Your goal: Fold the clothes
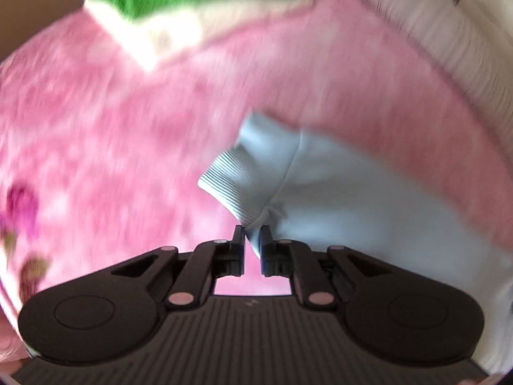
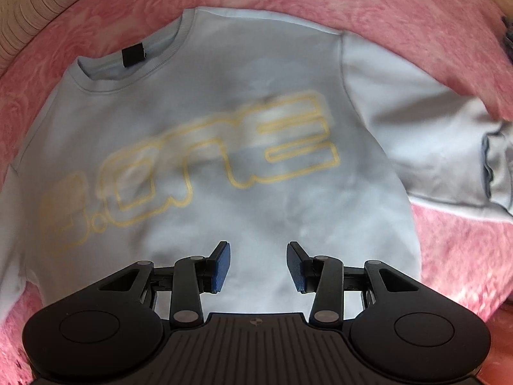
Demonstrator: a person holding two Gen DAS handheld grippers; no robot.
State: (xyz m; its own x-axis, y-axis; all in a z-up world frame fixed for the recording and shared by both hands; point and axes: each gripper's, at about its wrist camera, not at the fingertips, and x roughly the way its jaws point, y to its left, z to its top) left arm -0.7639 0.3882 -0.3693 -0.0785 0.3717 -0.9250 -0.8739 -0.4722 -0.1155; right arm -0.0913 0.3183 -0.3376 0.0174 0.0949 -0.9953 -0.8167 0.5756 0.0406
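Sweatshirt (image 2: 224, 134), pale blue with yellow outlined lettering, lies flat and face up on the pink blanket (image 2: 352, 3), collar at the far left, one sleeve (image 2: 433, 147) stretched out to the right. My right gripper (image 2: 258, 268) hovers over its near part with fingers spread and nothing between them. My left gripper (image 1: 252, 240) is pinched on the ribbed cuff (image 1: 229, 186). Far left, I see a blurred green and white folded cloth (image 1: 166, 9).

free: pink blanket (image 2: 449, 256) right of sweatshirt (image 2: 224, 192) | obstacle: green-white cloth (image 1: 179, 3) at far edge
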